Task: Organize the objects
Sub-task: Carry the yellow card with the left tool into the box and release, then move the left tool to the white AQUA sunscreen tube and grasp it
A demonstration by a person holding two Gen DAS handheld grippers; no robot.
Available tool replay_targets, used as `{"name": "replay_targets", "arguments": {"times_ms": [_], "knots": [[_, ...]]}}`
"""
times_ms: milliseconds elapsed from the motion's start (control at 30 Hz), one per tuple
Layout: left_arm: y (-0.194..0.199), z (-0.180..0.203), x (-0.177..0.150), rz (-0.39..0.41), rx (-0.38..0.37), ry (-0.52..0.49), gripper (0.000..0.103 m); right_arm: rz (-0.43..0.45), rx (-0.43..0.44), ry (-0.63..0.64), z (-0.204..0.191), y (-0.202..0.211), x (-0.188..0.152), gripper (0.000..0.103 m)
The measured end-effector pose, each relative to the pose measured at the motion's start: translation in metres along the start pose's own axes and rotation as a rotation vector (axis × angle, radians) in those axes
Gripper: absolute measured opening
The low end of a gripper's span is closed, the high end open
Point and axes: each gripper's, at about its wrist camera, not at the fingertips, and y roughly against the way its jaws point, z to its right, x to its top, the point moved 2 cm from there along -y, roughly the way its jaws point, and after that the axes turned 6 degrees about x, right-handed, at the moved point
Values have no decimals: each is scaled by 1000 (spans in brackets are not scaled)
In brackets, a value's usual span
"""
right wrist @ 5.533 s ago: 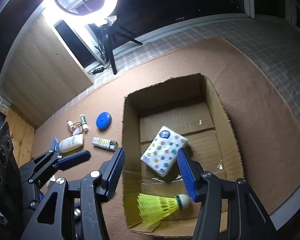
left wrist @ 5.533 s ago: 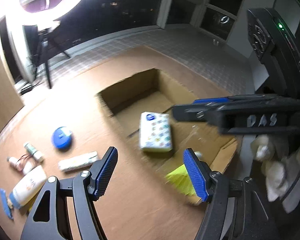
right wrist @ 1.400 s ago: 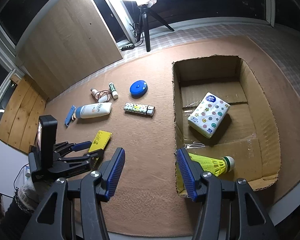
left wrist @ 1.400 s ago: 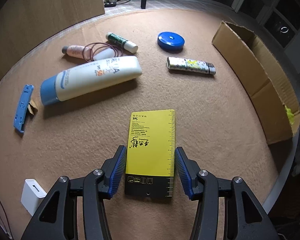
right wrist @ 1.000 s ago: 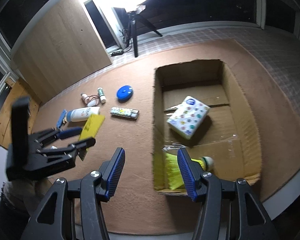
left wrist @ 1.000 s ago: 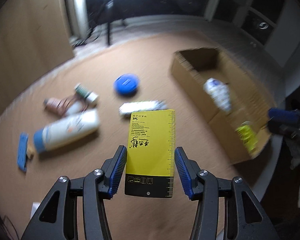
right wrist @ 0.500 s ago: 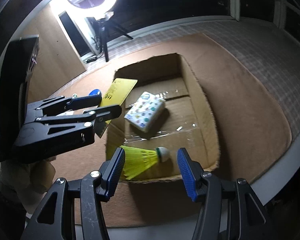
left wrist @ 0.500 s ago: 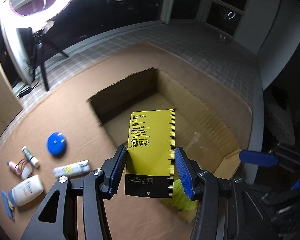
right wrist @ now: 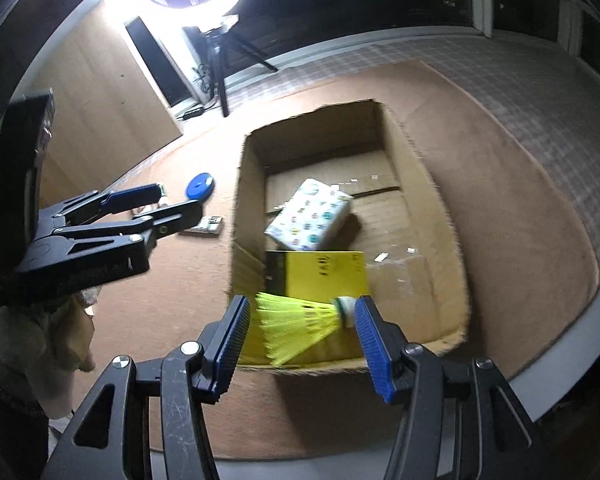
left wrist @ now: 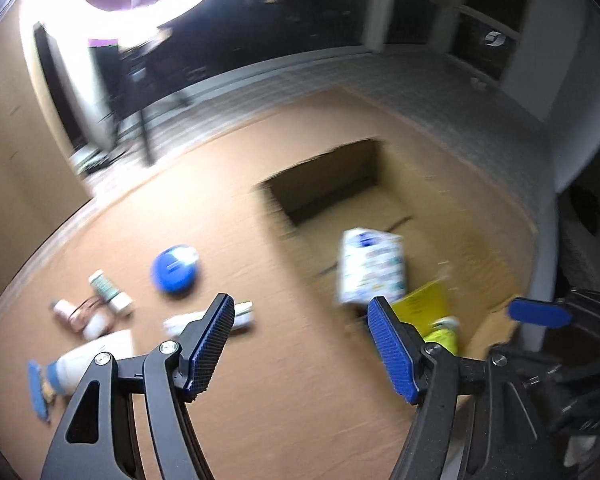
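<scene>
A brown, felt-like mat (right wrist: 500, 184) is spread over the surface, and an open-topped rectangular cardboard box (right wrist: 436, 184) is set on it, its corrugated walls rough at the cut edges. Inside the box, a flat yellow card (right wrist: 320, 270) with a black end is seen lying on the floor, between a soft white tissue pack (right wrist: 308, 220) printed with small coloured dots and a yellow feathered shuttlecock (right wrist: 296, 320) with a white cork tip. The pack leans over the card's far edge; the shuttlecock lies along its near edge.

The left gripper (left wrist: 300, 344) is held over the mat beside the box. Its ribbed blue pads have just been spread wider, and nothing is seen between them. The right gripper (right wrist: 300, 336) is held above the near end of the box, its pads apart and bare.

Outside the box, a white bottle (left wrist: 88, 356) with a blue cap, a round blue disc (left wrist: 176, 268), a patterned lighter-shaped stick (left wrist: 208, 320) and a small capped tube (left wrist: 110, 288) are left on the mat, blurred in the left view.
</scene>
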Motion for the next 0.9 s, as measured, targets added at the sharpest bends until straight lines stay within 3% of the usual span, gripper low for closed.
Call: {"name": "replay_targets", "arguments": {"times_ms": [233,467,633,900], "knots": [[-3,-101,-34,-70,144,144,73,-37,41,74,-44,-27,8,51],[-11,-193,-60,-128,225,284,73,-54,80,150,-94,-50,22,51],[-23,-235,-63,-151,235,339,72,-78,93,187,-119,-62,20,51],[-49,-262,-58,-177,153,372,71,-101,80,202,-129,-68,14,51]]}}
